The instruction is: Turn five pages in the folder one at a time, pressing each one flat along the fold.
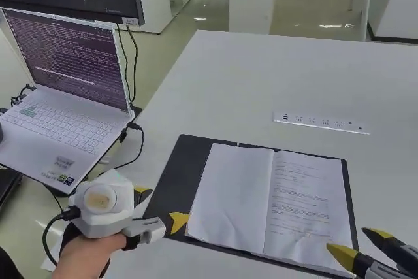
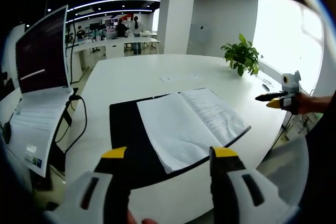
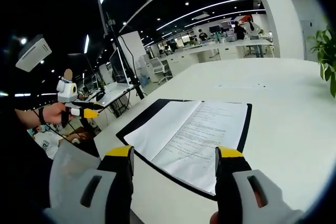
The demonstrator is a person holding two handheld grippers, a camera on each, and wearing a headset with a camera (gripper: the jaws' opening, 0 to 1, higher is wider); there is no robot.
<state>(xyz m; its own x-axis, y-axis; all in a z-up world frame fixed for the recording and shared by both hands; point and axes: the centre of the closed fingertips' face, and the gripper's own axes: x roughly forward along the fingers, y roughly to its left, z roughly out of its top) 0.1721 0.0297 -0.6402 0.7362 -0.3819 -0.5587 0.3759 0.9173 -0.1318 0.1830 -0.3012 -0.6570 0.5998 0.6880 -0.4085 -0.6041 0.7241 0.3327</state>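
Folder (image 1: 175,174) lies open by the desk (image 1: 261,76) near edge; right gripper (image 1: 351,240), jaws spread, is nearest its printed page (image 1: 307,200); left gripper (image 1: 160,207) likewise spread

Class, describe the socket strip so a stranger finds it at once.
Start at the big white table. Beyond the open black folder lies a narrow white socket strip on the tabletop. It alone is a thin bar dotted with small openings.

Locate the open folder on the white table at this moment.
In the head view the folder lies open near the front edge of the table, right of the laptop and just on the near side of the socket strip.
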